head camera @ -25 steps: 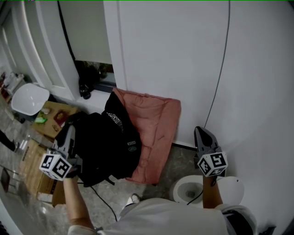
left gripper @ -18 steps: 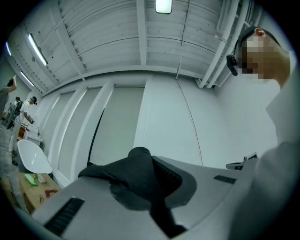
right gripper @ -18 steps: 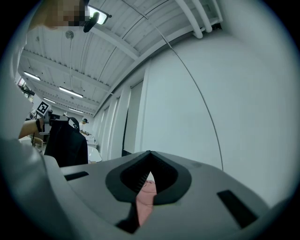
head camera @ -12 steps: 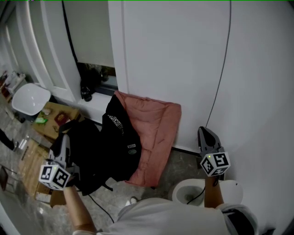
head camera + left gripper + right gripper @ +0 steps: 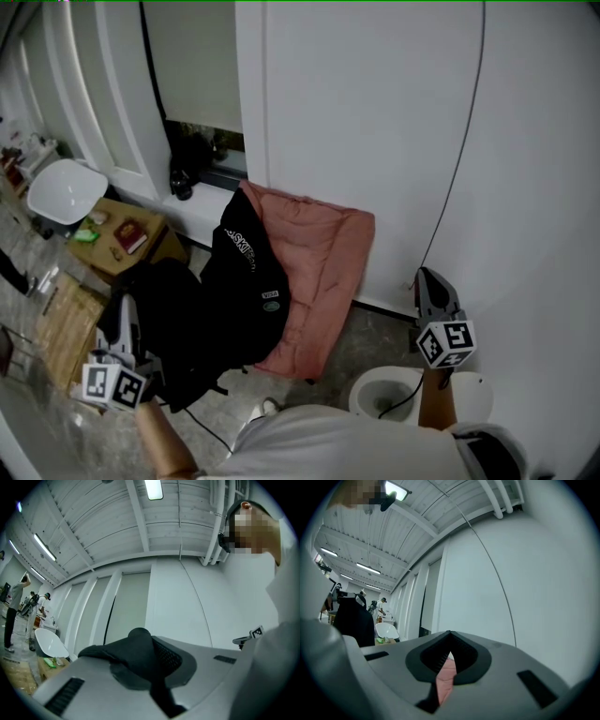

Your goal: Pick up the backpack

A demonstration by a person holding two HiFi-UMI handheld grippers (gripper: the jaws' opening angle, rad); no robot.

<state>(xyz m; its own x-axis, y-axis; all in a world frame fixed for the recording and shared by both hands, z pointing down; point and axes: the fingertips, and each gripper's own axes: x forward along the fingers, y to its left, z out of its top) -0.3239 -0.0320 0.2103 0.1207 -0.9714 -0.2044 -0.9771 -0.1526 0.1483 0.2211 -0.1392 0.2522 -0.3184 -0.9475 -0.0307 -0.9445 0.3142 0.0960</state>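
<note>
The black backpack point(image 5: 173, 323) hangs at the lower left of the head view, just left of a pink cushion point(image 5: 323, 267). My left gripper point(image 5: 120, 317) is shut on its top, where black strap fabric point(image 5: 133, 651) bulges out between the jaws in the left gripper view. A black jacket with white lettering point(image 5: 248, 281) lies draped over the cushion beside the backpack. Over at the right, close to the white wall, my right gripper point(image 5: 431, 278) is shut and holds nothing. Only the pink cushion point(image 5: 444, 679) shows below its closed tips.
A white bowl-shaped fixture point(image 5: 384, 392) stands on the floor under the right gripper. At the far left are a low wooden table point(image 5: 127, 248) and a white chair point(image 5: 61, 189). A thin black cable point(image 5: 461, 169) runs down the wall. A dark object point(image 5: 180, 178) stands on the window sill.
My left gripper has carried the backpack leftward and lower in the head view, away from the pink cushion. The right gripper has stayed where it was.
</note>
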